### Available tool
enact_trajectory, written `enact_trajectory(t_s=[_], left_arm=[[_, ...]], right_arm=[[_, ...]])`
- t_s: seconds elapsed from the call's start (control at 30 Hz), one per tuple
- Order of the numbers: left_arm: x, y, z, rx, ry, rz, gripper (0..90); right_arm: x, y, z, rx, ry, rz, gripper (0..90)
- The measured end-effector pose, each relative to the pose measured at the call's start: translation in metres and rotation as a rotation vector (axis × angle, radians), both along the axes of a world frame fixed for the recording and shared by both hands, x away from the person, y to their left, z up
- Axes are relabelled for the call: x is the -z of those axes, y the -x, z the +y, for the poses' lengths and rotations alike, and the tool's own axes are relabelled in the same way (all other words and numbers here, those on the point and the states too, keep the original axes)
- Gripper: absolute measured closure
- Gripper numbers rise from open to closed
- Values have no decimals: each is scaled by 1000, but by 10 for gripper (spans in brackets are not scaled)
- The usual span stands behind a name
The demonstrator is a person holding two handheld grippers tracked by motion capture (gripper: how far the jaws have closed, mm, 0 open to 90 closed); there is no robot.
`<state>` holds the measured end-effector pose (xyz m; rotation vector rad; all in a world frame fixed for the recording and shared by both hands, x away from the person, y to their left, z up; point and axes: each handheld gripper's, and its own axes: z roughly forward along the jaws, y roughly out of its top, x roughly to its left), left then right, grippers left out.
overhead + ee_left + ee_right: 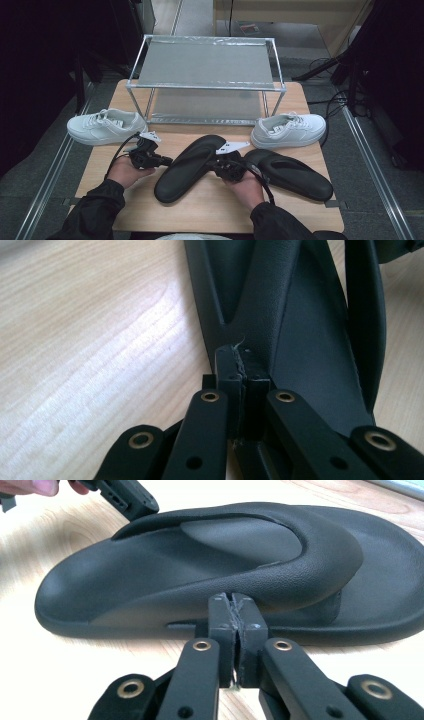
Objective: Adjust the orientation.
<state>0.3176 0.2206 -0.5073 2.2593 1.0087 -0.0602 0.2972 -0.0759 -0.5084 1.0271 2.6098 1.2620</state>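
Two black flip-flop sandals lie on the wooden table (pixel 210 210). The left sandal (pixel 185 167) is angled between my two grippers. My left gripper (pixel 169 161) meets its left side, and the pads are pressed together at the strap's edge (pixel 240 372) with nothing plainly between them. The left sandal's footbed (pixel 310 330) runs away ahead of them. My right gripper (pixel 216 167) is shut too, its tips (pixel 235 610) right against the outer side of the left sandal's broad strap (pixel 200 555). The left gripper (pixel 135 505) is at the sandal's far side. The right sandal (pixel 292 175) lies apart, by my right wrist.
A white sneaker (pixel 105 126) sits at the table's left edge and another (pixel 289 130) at the right, both in front of a two-level metal shoe rack (pixel 205 62). A bare strip of wood runs along the near edge between the person's forearms.
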Motion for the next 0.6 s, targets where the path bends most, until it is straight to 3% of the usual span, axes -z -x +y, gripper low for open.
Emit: enact_trajectory(t_s=[0.6], left_arm=[[-1,25,-1,-47,-7,50,900]], right_arm=[[-1,-22,13,-29,7,23,895]])
